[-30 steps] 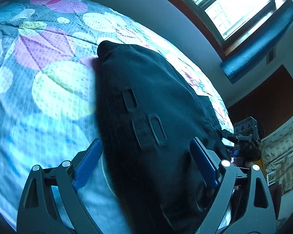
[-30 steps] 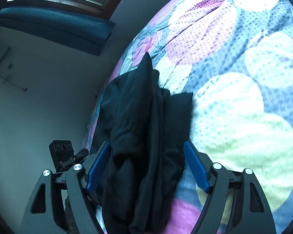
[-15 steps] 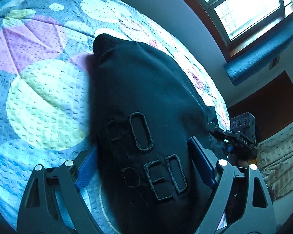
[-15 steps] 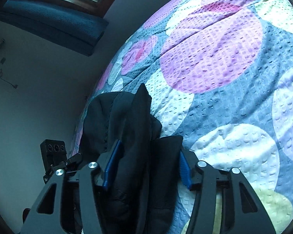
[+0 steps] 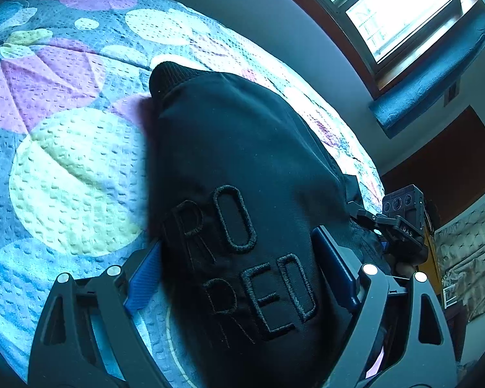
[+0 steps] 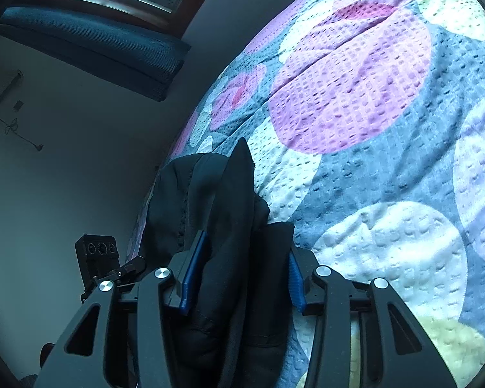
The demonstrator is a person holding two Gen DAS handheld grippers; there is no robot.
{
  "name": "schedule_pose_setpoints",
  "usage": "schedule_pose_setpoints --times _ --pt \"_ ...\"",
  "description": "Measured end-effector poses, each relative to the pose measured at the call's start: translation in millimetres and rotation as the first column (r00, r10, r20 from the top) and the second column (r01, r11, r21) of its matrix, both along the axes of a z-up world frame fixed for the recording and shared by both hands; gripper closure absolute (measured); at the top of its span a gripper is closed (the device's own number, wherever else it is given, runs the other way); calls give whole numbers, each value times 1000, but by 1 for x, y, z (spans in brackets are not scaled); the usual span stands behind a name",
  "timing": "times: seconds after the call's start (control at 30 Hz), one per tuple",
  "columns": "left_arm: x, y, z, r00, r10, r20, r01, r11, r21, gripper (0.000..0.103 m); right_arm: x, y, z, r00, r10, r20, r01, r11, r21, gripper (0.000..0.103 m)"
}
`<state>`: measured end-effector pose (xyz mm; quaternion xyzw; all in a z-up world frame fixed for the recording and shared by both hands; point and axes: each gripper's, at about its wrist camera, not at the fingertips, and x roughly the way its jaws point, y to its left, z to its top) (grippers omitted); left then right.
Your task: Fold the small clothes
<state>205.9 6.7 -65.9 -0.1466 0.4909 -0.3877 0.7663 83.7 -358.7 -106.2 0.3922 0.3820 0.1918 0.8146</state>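
Observation:
A small black garment (image 5: 242, 168) with raised black letters lies on the bedspread (image 5: 68, 174). In the left wrist view it fills the space between my left gripper's (image 5: 239, 268) blue fingers (image 5: 144, 283), which stand wide apart around it; whether they press it I cannot tell. In the right wrist view the garment (image 6: 216, 200) is bunched in thick folds, and my right gripper (image 6: 242, 271) is shut on that bundle, its blue pads (image 6: 192, 274) pressing both sides. The other gripper's camera box shows at the right of the left wrist view (image 5: 404, 213).
The bedspread (image 6: 371, 103) is grey-blue with big purple, yellow and white circles. A wall and a window with a dark blue rolled blind (image 5: 436, 74) lie beyond the bed's far edge. A patterned curtain (image 5: 468, 258) hangs at the right.
My right gripper has closed from wide open onto the bunched garment. The left gripper moved forward over the garment, bringing the raised letters between its fingers.

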Motion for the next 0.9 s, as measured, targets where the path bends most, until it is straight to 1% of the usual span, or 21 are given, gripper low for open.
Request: schedule_pose_setpoints --times 0.23,0.53,0.9 --pt "1 1 -3 1000 -1 22 1 1000 -10 12 -11 -3 -1 1000 1 11 -1 1000 5 58" --pt "2 4 -5 999 6 54 -5 1000 -25 5 -16 -2 -1 999 -4 38 3 1000 19 55" --pt "1 9 -8 997 9 77 -5 999 -53 4 -20 -2 0 997 -19 72 16 999 39 53"
